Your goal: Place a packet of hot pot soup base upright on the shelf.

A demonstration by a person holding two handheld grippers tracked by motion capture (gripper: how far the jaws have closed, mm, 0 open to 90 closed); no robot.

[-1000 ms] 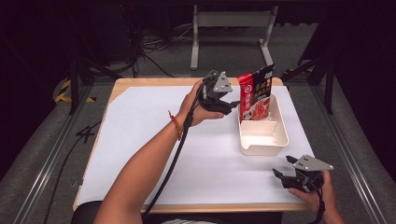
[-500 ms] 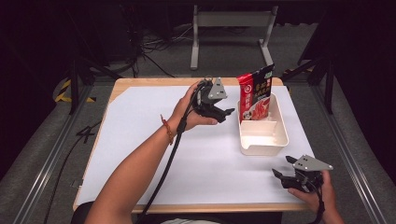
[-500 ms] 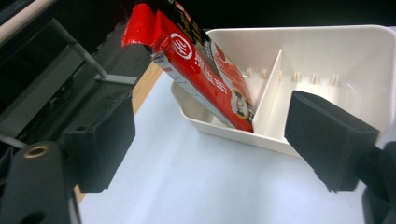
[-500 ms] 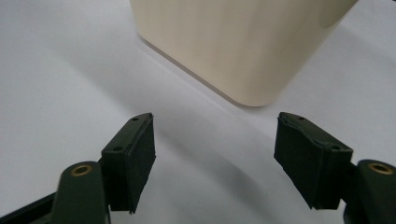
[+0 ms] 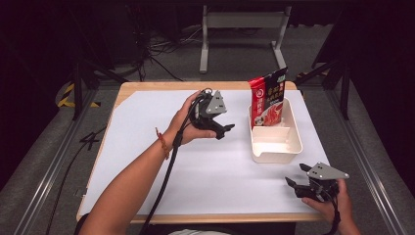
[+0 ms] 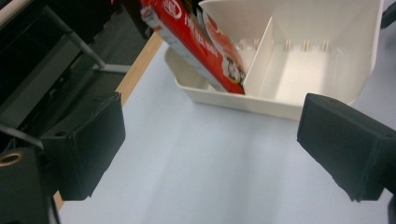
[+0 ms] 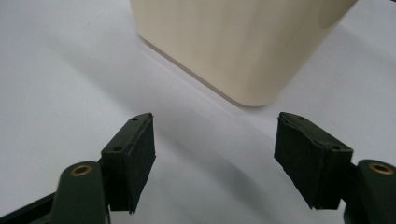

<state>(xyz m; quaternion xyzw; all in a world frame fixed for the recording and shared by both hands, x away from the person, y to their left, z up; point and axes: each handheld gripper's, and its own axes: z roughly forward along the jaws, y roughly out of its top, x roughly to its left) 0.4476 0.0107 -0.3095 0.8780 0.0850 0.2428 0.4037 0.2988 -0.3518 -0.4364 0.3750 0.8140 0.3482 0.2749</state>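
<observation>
Left claw (image 5: pixel 226 128) is hanging over the white table (image 5: pixel 147 147), just left of the cream bin (image 5: pixel 293 142), not touching it. Its jaws have just been opening and are standing wide now, nothing between them; in the left gripper view I'm seeing bare table between the pads (image 6: pixel 88 144)

The red packet (image 5: pixel 267 98) is standing in the far compartment of the bin, leaning against the far wall, top edge sticking up above the rim. In the left gripper view the packet (image 6: pixel 196 44) is sitting tilted against the bin's divider (image 6: pixel 257 56), and the near compartment (image 6: pixel 299 70) is looking empty

Right claw (image 5: pixel 293 182) is resting near the front right corner of the table, my hand (image 5: pixel 333 200) gripping it from behind. Jaws are standing wide, holding nothing. In the right gripper view it's pointing at the rounded outer corner of the bin (image 7: pixel 243 46), which is sitting near but apart from the pads (image 7: pixel 135 158)

A cable (image 5: pixel 161 191) is trailing from the left claw back along my forearm to the table's near edge
</observation>
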